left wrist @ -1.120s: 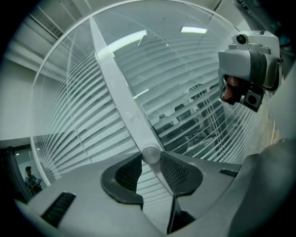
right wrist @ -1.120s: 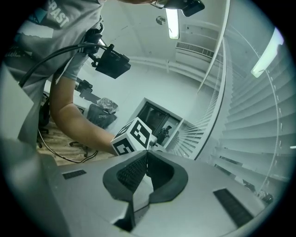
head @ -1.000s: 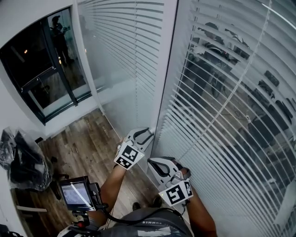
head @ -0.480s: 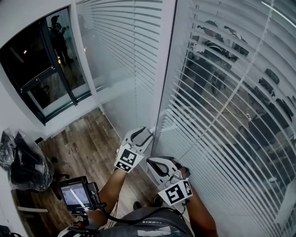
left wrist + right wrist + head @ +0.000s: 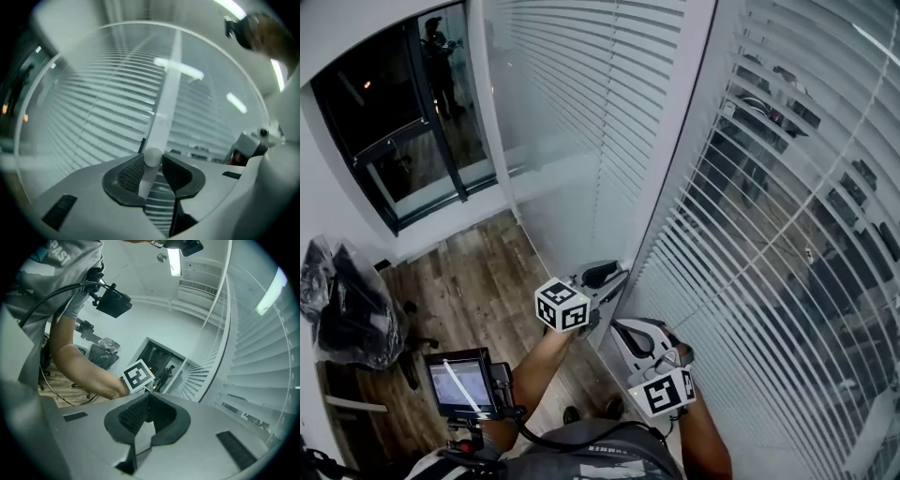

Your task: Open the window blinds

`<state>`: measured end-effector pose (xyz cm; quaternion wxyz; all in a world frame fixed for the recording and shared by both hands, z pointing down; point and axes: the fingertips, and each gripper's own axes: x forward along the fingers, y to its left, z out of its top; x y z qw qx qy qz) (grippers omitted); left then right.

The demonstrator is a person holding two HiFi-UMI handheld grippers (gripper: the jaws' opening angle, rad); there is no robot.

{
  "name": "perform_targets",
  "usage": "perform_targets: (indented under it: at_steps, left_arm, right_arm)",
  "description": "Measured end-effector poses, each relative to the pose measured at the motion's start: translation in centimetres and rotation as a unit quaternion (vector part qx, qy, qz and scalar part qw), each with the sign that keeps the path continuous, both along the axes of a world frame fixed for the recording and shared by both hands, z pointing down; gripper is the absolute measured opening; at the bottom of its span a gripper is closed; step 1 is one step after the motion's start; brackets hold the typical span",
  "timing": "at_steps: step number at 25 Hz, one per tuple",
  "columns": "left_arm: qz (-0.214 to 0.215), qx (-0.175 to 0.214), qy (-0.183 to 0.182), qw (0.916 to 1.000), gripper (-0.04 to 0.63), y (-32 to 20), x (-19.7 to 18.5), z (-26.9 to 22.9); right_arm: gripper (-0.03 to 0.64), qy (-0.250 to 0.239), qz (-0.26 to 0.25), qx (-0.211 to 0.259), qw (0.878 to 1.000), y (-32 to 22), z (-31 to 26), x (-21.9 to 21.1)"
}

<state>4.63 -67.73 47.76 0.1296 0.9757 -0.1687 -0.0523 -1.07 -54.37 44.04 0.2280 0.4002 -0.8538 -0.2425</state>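
Blinds (image 5: 787, 244) fill the right, with the wand (image 5: 164, 108) hanging before them. A bag (image 5: 342, 314) sits on the floor (image 5: 478, 281) at left.

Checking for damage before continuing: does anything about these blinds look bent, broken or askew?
Nothing stands out. The white horizontal blind slats lie parallel and even, none bent or broken; the white round tilt wand runs straight.

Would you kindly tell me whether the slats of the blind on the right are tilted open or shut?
Open, at least partly: dark shapes beyond show through the gaps between the slats of the blind.
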Motion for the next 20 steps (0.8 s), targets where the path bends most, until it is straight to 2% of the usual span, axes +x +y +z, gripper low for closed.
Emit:
perform_targets:
  at_steps: [1,3,4,5,6,7,8,9,10,11,12,13,14,16,17,18,19,20]
  left_arm:
    - [0.011,-0.061,0.056,0.9965,0.126,-0.1,-0.1,0.0]
    - [0.022,-0.149,0.136,0.9792,0.126,-0.3,-0.3,0.1]
    - [0.023,-0.172,0.157,0.9723,0.127,-0.3,-0.3,0.1]
    - [0.020,-0.174,0.160,0.9714,0.127,-0.3,-0.3,0.1]
    - [0.011,-0.150,0.141,0.9784,0.126,-0.2,-0.3,0.1]
    - [-0.005,-0.096,0.097,0.9906,0.126,-0.1,-0.4,0.0]
    - [-0.028,-0.016,0.032,0.9990,0.128,0.1,-0.5,0.0]
    - [-0.052,0.072,-0.042,0.9952,0.136,0.2,-0.5,0.0]
    - [-0.072,0.150,-0.110,0.9799,0.141,0.3,-0.5,0.0]
    - [-0.085,0.209,-0.164,0.9603,0.141,0.3,-0.4,0.1]
    - [-0.092,0.248,-0.202,0.9431,0.141,0.3,-0.1,0.2]
    - [-0.094,0.273,-0.226,0.9305,0.140,0.3,0.1,0.2]
    - [-0.095,0.288,-0.240,0.9221,0.137,0.3,0.3,0.3]
    - [-0.094,0.304,-0.257,0.9125,0.129,0.4,0.4,0.5]
    - [-0.092,0.303,-0.256,0.9134,0.129,0.3,0.4,0.7]
    - [-0.087,0.287,-0.244,0.9224,0.129,0.3,0.4,0.8]
    - [-0.076,0.251,-0.213,0.9411,0.127,0.2,0.4,0.9]
    - [-0.059,0.194,-0.163,0.9656,0.127,0.1,0.3,0.9]
  right_arm:
    - [0.003,0.001,0.000,0.000,1.000,0.0,0.0,0.0]
    - [0.002,0.002,0.001,-0.001,1.000,-0.1,0.1,-0.1]
    - [0.002,0.002,0.002,-0.002,1.000,-0.1,0.2,0.0]
    - [0.003,0.003,0.002,-0.002,1.000,-0.2,0.2,0.0]
    - [0.002,0.003,0.001,-0.001,1.000,-0.1,0.2,0.0]
    - [0.003,0.003,0.001,-0.001,1.000,-0.1,0.2,0.0]
    - [0.003,0.003,0.001,-0.001,1.000,-0.1,0.2,0.0]
    - [0.003,0.003,0.002,-0.001,1.000,-0.1,0.3,0.1]
    - [0.003,0.002,0.003,-0.002,1.000,-0.1,0.2,0.1]
    - [0.003,0.002,0.005,-0.002,1.000,-0.2,0.2,0.2]
    - [0.003,0.001,0.006,-0.002,1.000,-0.2,0.2,0.3]
    - [0.003,0.001,0.007,-0.002,1.000,-0.2,0.3,0.3]
    - [0.003,0.001,0.008,-0.003,1.000,-0.3,0.4,0.3]
    - [0.003,0.000,0.008,-0.005,1.000,-0.3,0.6,0.2]
    - [0.003,0.000,0.008,-0.005,1.000,-0.2,0.8,0.2]
    - [0.002,0.000,0.008,-0.006,1.000,-0.2,0.9,0.2]
    - [0.002,-0.001,0.008,-0.006,1.000,-0.2,1.0,0.3]
    - [0.003,0.000,0.008,-0.006,1.000,-0.2,1.1,0.3]
